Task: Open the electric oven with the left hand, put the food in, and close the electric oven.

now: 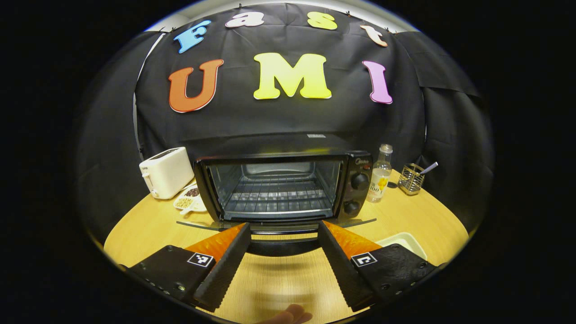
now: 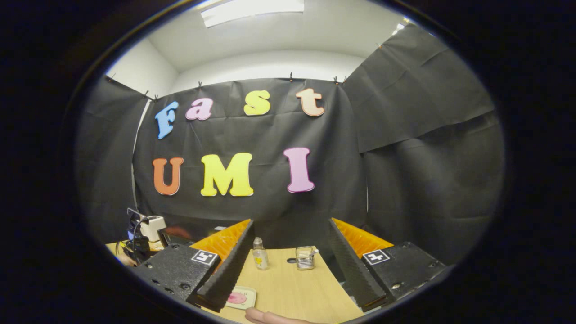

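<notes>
On the worktop [image 1: 148, 229] the electric oven [image 1: 283, 186] stands with its door [image 1: 279, 225] dropped flat: stiff, hinged, best taken by the front handle. Left tongs [image 1: 283, 245] gape wide at that handle. Right tongs [image 2: 288, 256] hang wide, empty, over the small food dish [image 2: 240, 298], light and slippery.

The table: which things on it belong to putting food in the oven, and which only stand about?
For the job: electric oven, door open; small tray with pink food; left tool; right tool.

Just about: white toaster; dish of beans; clear bottle; wire holder.
</notes>
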A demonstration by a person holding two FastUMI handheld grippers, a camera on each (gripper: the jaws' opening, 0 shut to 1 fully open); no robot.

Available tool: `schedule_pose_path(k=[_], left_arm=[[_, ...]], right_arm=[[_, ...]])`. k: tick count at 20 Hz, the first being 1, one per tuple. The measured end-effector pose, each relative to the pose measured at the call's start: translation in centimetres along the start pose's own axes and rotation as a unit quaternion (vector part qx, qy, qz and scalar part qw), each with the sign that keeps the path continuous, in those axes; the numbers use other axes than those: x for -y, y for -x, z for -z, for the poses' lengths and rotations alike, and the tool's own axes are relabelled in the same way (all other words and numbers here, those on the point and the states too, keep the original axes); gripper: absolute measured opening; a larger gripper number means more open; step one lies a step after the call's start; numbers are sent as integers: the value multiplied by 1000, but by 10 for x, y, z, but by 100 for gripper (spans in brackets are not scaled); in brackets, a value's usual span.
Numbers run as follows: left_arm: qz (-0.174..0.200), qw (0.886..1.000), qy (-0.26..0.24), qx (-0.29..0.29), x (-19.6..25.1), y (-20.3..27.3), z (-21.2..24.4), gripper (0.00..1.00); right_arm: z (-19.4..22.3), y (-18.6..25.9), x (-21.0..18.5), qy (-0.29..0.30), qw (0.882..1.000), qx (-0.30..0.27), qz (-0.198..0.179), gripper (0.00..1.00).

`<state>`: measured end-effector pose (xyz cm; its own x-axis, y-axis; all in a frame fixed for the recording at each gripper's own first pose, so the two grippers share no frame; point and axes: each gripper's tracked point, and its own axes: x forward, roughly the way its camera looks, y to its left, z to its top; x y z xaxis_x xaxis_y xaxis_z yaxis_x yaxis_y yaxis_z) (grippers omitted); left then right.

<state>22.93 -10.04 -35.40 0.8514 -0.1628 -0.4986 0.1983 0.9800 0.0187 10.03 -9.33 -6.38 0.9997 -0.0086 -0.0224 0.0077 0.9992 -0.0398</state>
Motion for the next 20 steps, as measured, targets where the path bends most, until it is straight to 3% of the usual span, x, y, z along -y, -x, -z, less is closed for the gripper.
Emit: schedule_pose_path(k=[8,13,20], left_arm=[[2,999,-5,-48,2,7,67,95],[3,996,20,-90,2,2,104,96],[-6,1000,17,-23,-2,31,61,97]], right_arm=[[21,-3,-12,9,1000,-27,-12,100],[31,-5,-13,14,998,-52,-13,99],[76,-20,-20,20,991,-134,-25,100]])
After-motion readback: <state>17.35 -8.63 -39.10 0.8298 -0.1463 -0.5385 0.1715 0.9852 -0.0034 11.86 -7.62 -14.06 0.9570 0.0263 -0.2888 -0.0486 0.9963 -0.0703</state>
